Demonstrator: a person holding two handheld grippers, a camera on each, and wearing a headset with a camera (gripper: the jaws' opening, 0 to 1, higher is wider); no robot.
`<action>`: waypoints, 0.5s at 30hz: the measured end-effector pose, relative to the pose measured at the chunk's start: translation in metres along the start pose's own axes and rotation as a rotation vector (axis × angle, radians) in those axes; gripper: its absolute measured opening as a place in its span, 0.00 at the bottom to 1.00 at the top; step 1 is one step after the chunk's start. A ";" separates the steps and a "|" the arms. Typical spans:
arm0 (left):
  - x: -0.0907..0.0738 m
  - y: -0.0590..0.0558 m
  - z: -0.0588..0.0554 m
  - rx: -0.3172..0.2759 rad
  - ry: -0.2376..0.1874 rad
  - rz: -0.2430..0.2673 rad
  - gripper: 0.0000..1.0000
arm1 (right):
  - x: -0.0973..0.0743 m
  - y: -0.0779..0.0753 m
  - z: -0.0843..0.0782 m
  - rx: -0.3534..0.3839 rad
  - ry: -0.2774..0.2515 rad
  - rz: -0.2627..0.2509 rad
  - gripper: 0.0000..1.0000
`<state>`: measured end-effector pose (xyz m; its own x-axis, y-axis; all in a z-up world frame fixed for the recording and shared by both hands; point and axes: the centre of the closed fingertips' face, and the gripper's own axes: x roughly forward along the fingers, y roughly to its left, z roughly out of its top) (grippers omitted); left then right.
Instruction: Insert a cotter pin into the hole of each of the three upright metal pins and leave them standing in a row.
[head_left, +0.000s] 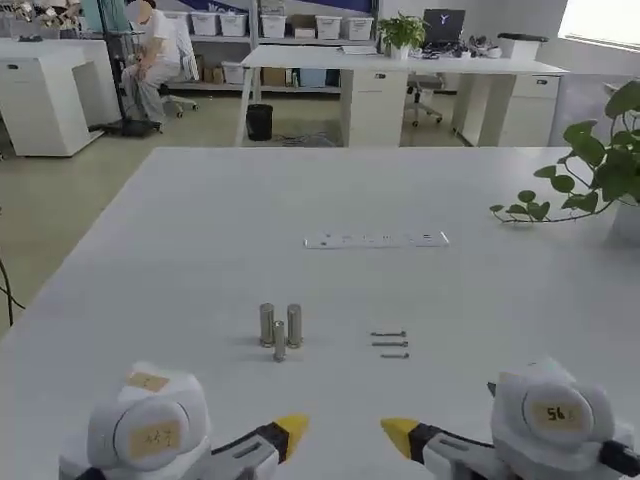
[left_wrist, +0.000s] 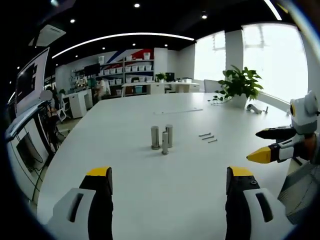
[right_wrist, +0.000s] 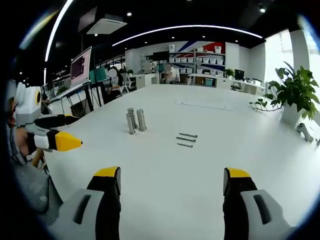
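Holds the left gripper (left_wrist: 169, 176) low over the white table (head_left: 180, 260), jaws wide apart and empty; holds the right gripper (right_wrist: 170, 175) beside it, spread the same, gripping nothing; finds three upright metal pins (head_left: 280, 330) straight ahead of the left gripper, bunched in a tight triangle; finds three cotter pins (head_left: 390, 344) lying parallel ahead of the right gripper, apart from the metal pins; beyond both, meets a power strip (head_left: 377, 240).
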<state>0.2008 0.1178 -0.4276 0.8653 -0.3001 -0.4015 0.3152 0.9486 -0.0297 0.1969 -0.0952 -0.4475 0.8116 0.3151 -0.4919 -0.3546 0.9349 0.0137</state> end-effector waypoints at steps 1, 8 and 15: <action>0.000 0.000 0.000 0.000 0.000 0.000 0.91 | -0.001 -0.001 0.001 -0.003 -0.004 -0.004 0.76; 0.000 0.000 0.000 0.001 0.003 0.001 0.91 | 0.000 -0.001 0.000 -0.003 -0.002 -0.005 0.76; 0.000 0.000 -0.001 0.004 0.004 0.006 0.90 | 0.001 0.000 0.000 -0.002 -0.001 -0.001 0.77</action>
<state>0.2002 0.1183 -0.4282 0.8655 -0.2938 -0.4057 0.3113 0.9500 -0.0239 0.1976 -0.0949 -0.4478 0.8125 0.3146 -0.4908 -0.3550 0.9348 0.0115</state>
